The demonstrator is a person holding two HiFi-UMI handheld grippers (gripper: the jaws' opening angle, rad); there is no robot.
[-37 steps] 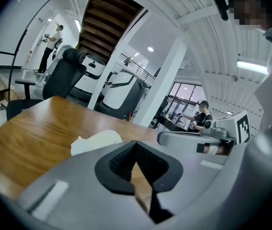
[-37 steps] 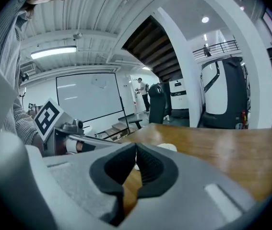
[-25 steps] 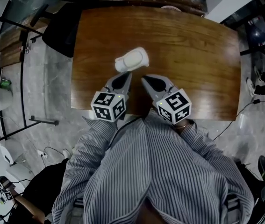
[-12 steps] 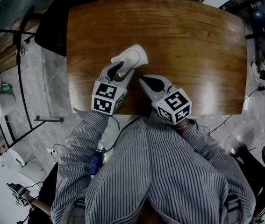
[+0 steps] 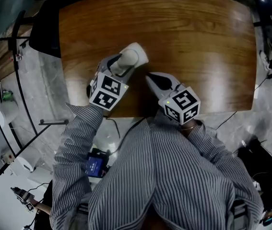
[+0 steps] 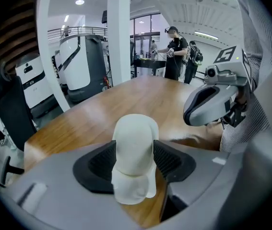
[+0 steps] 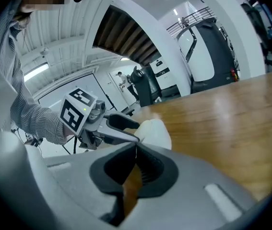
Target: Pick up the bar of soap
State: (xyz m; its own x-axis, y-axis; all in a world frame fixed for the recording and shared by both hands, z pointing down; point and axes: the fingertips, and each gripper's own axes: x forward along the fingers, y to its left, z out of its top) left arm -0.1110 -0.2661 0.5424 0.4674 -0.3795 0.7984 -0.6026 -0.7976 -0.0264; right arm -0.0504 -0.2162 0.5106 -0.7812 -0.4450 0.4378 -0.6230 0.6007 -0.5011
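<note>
The bar of soap lies on the bench between the jaws of my left gripper, which are opening wide around it, so I should centre it deep on the pads and close slowly, since soap may slip, while the jaws of my right gripper are together.

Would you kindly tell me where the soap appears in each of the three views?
Head view: soap left of centre on the table, between the opening jaws of the left gripper.
Left gripper view: low centre, between the jaws.
Right gripper view: centre, just past the closed jaws of the right gripper.
Shared landmark: the wooden table.
</note>
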